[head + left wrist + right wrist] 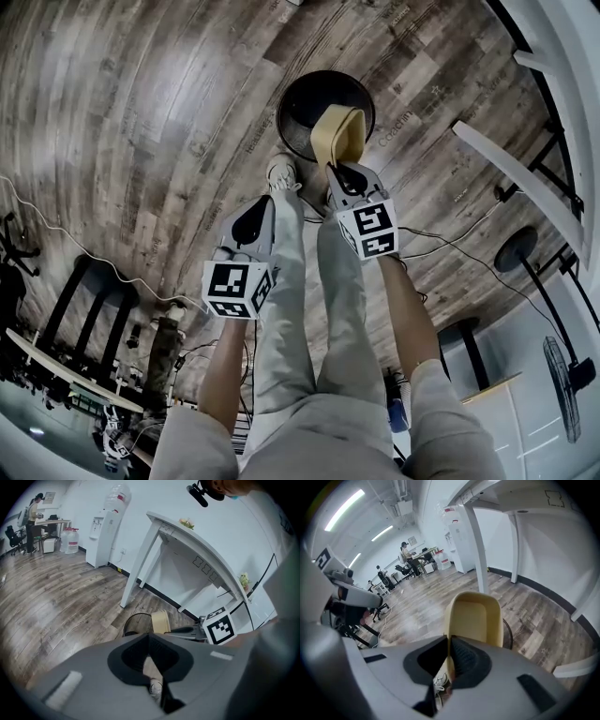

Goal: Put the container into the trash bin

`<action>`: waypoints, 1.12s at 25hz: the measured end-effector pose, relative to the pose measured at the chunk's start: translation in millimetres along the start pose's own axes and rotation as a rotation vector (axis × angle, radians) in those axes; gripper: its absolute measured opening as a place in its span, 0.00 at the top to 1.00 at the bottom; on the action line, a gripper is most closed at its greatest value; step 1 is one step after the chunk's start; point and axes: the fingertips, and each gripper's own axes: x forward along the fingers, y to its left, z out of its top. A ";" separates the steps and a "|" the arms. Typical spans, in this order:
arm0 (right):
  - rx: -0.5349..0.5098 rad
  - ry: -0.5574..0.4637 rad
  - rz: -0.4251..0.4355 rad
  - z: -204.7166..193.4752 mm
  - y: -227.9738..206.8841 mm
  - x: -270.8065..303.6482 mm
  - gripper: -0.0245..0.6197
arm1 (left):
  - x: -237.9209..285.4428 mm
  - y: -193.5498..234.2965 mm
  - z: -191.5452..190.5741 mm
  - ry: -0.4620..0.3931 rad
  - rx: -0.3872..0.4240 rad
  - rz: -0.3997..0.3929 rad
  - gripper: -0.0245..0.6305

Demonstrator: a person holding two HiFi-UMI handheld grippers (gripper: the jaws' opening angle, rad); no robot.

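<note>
We have the right gripper (339,171) clamped narrow on the near wall of the tan container (339,134), one pad on each side of the rim. The container is tilted with its open side toward us, over the near-right rim of the black trash bin (298,98) on the wood floor (141,112). We read the left gripper (270,201) as closed tip to tip and empty, just beside the right one.
</note>
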 end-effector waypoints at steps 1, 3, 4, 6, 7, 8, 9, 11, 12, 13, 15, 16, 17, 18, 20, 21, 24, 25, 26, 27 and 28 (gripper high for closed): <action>0.000 0.010 0.002 -0.9 -1.8 6.7 0.92 | 0.1 0.6 -0.4 0.002 -0.003 0.000 0.95; -0.009 0.031 0.006 -1.8 -3.9 20.9 0.92 | -0.2 2.2 -0.4 0.003 -0.009 0.000 0.95; -0.012 0.041 0.007 -1.8 -4.5 28.3 0.92 | -0.5 3.3 -0.4 0.003 -0.011 0.000 0.95; -0.010 0.061 0.010 -1.2 -5.2 43.1 0.92 | -1.4 6.3 -0.7 0.003 -0.015 0.000 0.95; -0.009 0.070 0.011 -0.6 -5.6 50.1 0.92 | -1.9 7.8 -0.8 0.003 -0.018 0.001 0.95; -0.010 0.081 0.008 0.0 -6.4 56.6 0.92 | -2.2 9.3 -0.8 0.002 -0.021 0.003 0.95; -0.015 0.093 0.003 0.4 -7.8 62.9 0.92 | -2.4 10.9 -0.5 0.002 -0.024 0.004 0.95; -0.023 0.118 -0.008 0.2 -11.7 75.1 0.92 | -2.8 13.7 0.1 0.000 -0.031 0.007 0.95; -0.025 0.132 -0.011 -1.2 -13.7 81.1 0.92 | -3.3 14.9 0.1 0.000 -0.033 0.007 0.95; -0.024 0.148 -0.013 -3.9 -16.0 87.1 0.92 | -4.1 15.9 -0.4 -0.001 -0.034 0.008 0.95; -0.016 0.186 -0.023 -12.1 -22.2 97.7 0.92 | -6.5 18.8 -2.3 -0.002 -0.037 0.009 0.95; -0.011 0.206 -0.032 -16.1 -25.9 102.2 0.92 | -8.1 20.8 -3.3 -0.003 -0.040 0.011 0.95; -0.007 0.222 -0.041 -18.9 -29.5 106.1 0.92 | -9.7 23.1 -4.2 -0.003 -0.043 0.013 0.95; -0.004 0.237 -0.046 -20.6 -32.7 109.6 0.92 | -11.2 25.4 -5.0 -0.003 -0.046 0.014 0.95; 0.014 0.268 -0.046 -23.7 -38.2 116.2 0.92 | -12.7 29.8 -6.4 -0.001 -0.052 0.016 0.95; 0.030 0.286 -0.043 -25.6 -40.5 119.7 0.92 | -12.9 31.7 -7.1 0.000 -0.055 0.017 0.95; 0.061 0.331 -0.039 -30.6 -44.1 127.7 0.92 | -14.5 34.9 -8.8 -0.001 -0.060 0.021 0.95; 0.059 0.343 -0.036 -31.4 -43.7 129.6 0.92 | -15.2 35.2 -8.8 -0.001 -0.060 0.021 0.95; 0.052 0.351 -0.034 -31.2 -43.2 131.4 0.92 | -15.6 35.6 -8.6 -0.002 -0.060 0.021 0.95; 0.043 0.354 -0.034 -30.1 -42.8 133.2 0.92 | -15.8 36.4 -8.2 -0.002 -0.060 0.021 0.95; 0.037 0.354 -0.034 -28.6 -42.5 134.8 0.90 | -16.0 37.4 -8.0 -0.004 -0.061 0.022 0.95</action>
